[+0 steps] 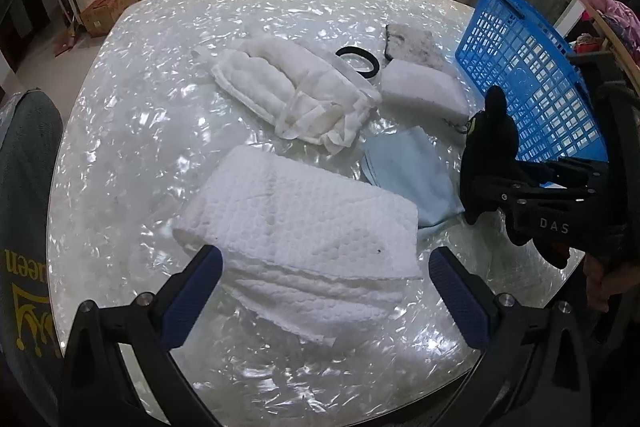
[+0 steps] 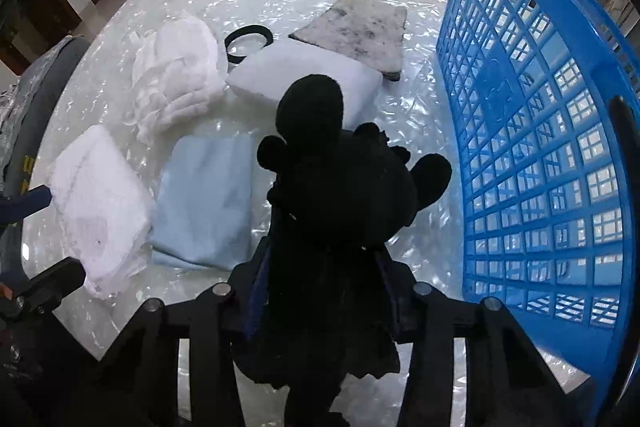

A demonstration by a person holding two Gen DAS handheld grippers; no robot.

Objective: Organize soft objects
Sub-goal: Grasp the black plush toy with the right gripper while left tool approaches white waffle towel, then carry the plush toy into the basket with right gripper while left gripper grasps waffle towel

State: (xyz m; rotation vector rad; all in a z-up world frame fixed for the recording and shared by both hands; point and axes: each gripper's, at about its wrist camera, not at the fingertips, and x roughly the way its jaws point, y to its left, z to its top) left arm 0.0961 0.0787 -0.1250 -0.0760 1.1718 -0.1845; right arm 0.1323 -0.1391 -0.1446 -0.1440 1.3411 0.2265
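My right gripper [image 2: 324, 267] is shut on a black plush toy [image 2: 340, 179], its blue pads pressing on the toy's body from both sides. The toy [image 1: 490, 143] stands just left of the blue plastic basket [image 2: 540, 147]. My left gripper [image 1: 326, 259] is open, with its fingers either side of the near edge of a folded white textured towel [image 1: 304, 227]. A light blue cloth [image 1: 412, 179] lies flat between the towel and the toy.
Farther back on the shiny white table [image 1: 168, 27] lie a crumpled white gauze cloth [image 1: 292, 91], a white foam block [image 1: 424, 87], a stained grey pad [image 1: 412, 43] and a black hair band [image 1: 358, 61]. A grey chair back [image 1: 24, 187] stands at the left.
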